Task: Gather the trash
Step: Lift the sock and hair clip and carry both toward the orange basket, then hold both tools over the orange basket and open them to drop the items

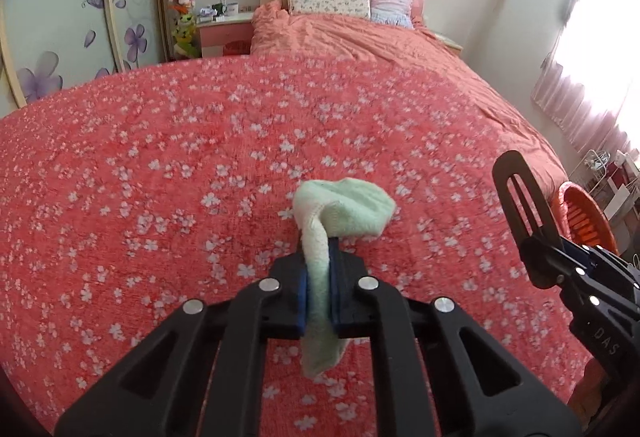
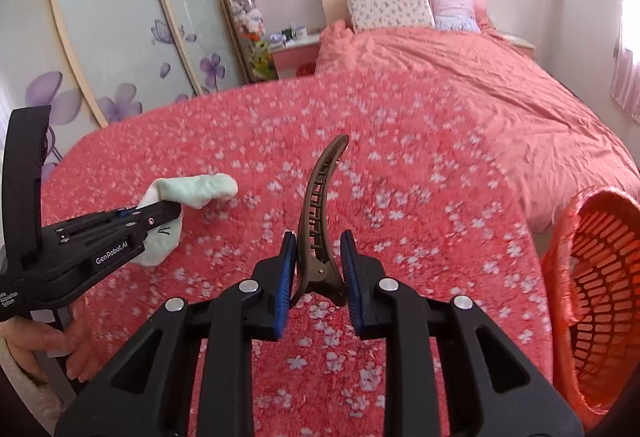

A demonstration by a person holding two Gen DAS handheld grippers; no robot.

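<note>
Two pickups done above the bed [image 1: 168, 173]: left gripper [image 1: 318, 289] jaws clamped on pale green sock [image 1: 348, 207], right gripper [image 2: 318, 277] jaws pinching brown hair clip [image 2: 320, 205]; next, likely carrying both to orange basket [image 2: 600, 277] at right.

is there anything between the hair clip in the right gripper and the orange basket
Nothing visible. The hair clip sits in the right gripper above the bed, and the basket stands open just off the bed's edge.
</note>
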